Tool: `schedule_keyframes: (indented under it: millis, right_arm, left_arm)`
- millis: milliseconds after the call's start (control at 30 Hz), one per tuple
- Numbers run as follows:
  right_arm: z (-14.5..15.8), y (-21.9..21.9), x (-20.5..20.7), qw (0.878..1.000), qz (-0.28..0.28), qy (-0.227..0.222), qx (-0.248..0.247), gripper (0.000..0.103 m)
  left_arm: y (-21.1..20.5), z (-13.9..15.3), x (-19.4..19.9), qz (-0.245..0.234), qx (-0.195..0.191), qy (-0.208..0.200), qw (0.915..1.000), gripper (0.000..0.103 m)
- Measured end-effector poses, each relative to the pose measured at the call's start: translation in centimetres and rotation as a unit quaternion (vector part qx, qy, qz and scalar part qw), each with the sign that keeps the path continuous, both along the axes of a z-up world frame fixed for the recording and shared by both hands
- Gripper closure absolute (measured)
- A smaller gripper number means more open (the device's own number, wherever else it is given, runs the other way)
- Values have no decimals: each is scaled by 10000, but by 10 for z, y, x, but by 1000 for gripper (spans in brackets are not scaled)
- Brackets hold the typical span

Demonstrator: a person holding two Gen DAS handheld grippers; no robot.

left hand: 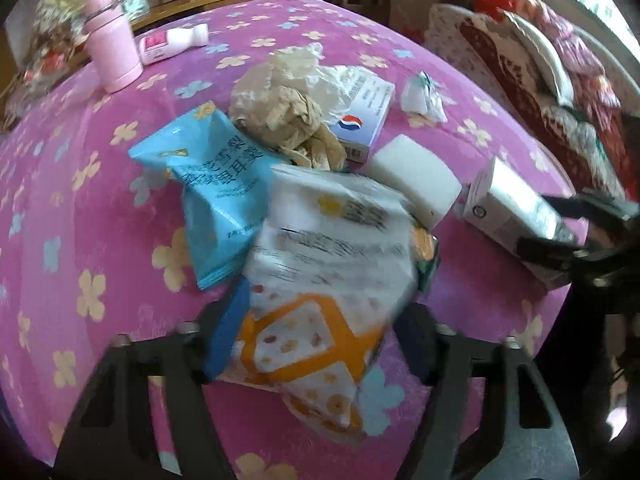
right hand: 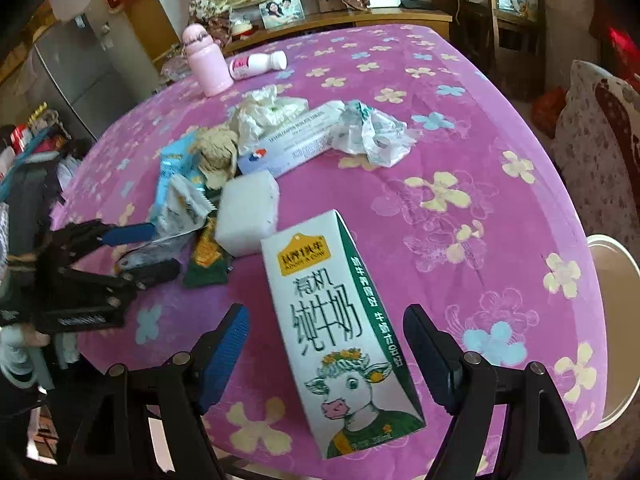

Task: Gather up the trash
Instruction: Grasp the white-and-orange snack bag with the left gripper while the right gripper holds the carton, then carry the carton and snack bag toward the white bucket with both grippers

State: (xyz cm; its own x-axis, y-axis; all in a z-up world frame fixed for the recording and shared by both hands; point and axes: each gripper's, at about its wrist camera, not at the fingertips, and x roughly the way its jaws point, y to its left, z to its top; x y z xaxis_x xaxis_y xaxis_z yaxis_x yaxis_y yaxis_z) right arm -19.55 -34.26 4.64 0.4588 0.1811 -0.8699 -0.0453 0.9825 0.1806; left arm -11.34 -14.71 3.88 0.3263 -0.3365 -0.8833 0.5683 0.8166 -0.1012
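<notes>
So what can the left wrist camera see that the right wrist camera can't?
Only the left wrist view shows the printed front of the white and orange snack bag pinched in the left gripper. Only the right wrist view shows the cow drawing on the milk carton between the open right gripper, and a fridge. Both show the pink bottle and white foam block.

The left gripper is closed on a wrapper, its blue-padded fingers pressing both sides. The right gripper stands wide open, fingers apart on either side of a carton without touching it.
</notes>
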Motion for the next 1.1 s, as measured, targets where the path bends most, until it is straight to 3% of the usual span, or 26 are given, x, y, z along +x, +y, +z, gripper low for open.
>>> schedule_keyframes:
  millis: [67,100,167,267,600,1100]
  right_arm:
    - [-4,1,3,10000,11,-2,-39,45]
    - [-5,1,4,10000,20,-20,14,46]
    - [-7,2,6,9999,64,-96,118,47]
    - [-6,5,9,9996,79,-152,241,48]
    - [20,8,-1,9985,149,-479,218,48]
    - [34,-13,-6,9974,-122,-647,306,48]
  left_arm:
    - [5,2,-3,89,-23,50,9999,67]
    - [9,4,-6,98,-12,30,9999,76]
    - [13,6,-10,118,25,29,9999,83]
    - [24,16,-16,168,-220,80,9996,89]
    - [41,57,-25,390,-1005,6,9942,92]
    - [-25,72,-29,173,-1021,-287,9942,92]
